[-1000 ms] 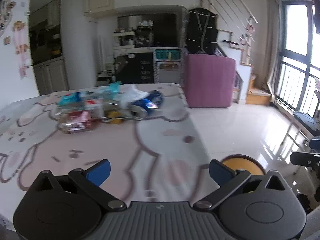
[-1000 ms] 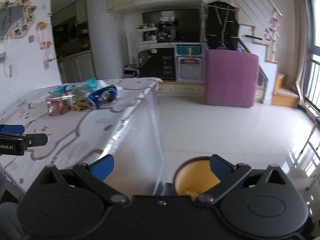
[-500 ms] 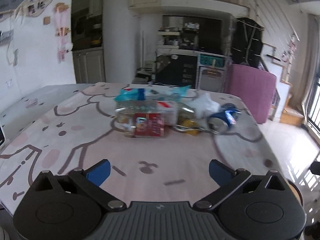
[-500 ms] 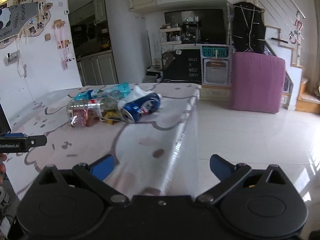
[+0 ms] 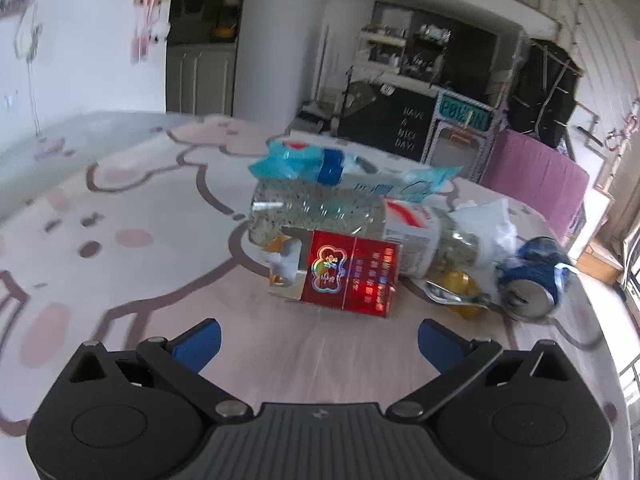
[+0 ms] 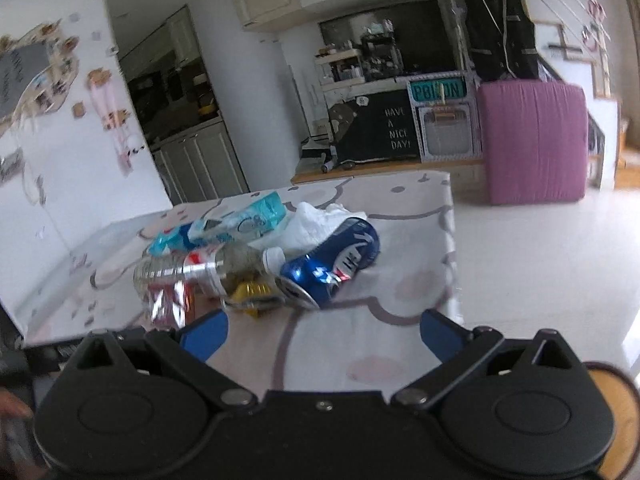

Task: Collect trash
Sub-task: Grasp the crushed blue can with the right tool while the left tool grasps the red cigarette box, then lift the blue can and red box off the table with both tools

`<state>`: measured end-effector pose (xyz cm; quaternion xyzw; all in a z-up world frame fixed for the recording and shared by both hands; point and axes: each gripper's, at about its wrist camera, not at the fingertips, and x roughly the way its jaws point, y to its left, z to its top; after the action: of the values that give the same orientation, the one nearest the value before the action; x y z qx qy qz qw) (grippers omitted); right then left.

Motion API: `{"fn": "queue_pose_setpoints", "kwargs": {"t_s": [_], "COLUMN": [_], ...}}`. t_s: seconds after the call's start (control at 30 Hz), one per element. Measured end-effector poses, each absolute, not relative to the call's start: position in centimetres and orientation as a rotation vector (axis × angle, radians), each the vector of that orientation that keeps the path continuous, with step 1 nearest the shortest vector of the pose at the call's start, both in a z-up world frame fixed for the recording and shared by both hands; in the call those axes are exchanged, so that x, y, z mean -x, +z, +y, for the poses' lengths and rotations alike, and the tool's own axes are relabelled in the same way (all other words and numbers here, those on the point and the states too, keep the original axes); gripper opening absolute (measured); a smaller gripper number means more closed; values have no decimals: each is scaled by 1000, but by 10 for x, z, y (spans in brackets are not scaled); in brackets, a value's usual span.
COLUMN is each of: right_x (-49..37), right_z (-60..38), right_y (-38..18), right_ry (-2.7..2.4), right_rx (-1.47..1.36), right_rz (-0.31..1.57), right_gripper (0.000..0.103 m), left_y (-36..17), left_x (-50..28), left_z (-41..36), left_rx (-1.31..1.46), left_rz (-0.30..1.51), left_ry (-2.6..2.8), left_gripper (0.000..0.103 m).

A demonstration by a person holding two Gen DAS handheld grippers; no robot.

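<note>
Fingers of your left gripper (image 5: 318,340) and right gripper (image 6: 324,330) spread wide, empty, facing the red cigarette pack (image 5: 348,278) and blue can (image 6: 332,264) on the desk (image 5: 120,248).

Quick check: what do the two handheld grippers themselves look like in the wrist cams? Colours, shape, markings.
Both match. The left gripper and right gripper have a matte black body, two round housings with disc caps, black linkage arms on silver pivot screws, and blue fingertips. The left shows a ribbed grey centre plate with a tiny logo. No cables or sleeves visible.

box (image 5: 352,280) before bottle (image 5: 320,216), can (image 5: 534,280) right
</note>
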<state>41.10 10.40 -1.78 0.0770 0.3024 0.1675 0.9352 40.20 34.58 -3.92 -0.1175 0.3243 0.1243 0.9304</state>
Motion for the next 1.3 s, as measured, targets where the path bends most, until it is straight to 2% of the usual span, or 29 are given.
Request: {"fn": "queue_pose_setpoints", "kwargs": {"t_s": [0.2,0.4,0.6,0.63,0.67,0.7,0.77,0.87,1.0,1.07,1.13,1.3], "right_x": [-459,-494,-511,-513,-514,-513,-508,-497,-474,-460,-447,-409], "right_z": [113,121,135,137,138,137,133,125,113,108,102,94], "right_y": [-39,-70,-89,-92,-94,-94,-94,-85,-70,-62,-56,-45], "right_ry": [302,198,147,154,166,177,206,232,285,315,343,419], "right_rx": [-402,-598,-663,-666,-668,-672,-660,-577,-501,-474,-440,-373], "right_rz": [681,699,669,675,684,690,701,699,705,707,714,738], "right_gripper": [103,102,85,78,66,61,60,58,57,56,56,55], "left_y": [-65,-75,-73,-72,-71,-69,-68,-65,-59,-56,-55,-52], "left_x": [-435,-447,-447,-445,-442,-441,-437,-424,-402,-392,-384,-365], "left_z": [353,345,345,345,346,345,345,345,338,335,329,318], "left_rx": [262,176,165,165,162,156,141,133,132,145,147,145], "left_rz": [720,662,623,610,601,602,611,620,637,642,643,638], "left_ry": [310,308,279,272,256,248,227,184,122,90,82,69], "left_gripper": [103,103,100,94,86,83,65,51,40,23,18,16]}}
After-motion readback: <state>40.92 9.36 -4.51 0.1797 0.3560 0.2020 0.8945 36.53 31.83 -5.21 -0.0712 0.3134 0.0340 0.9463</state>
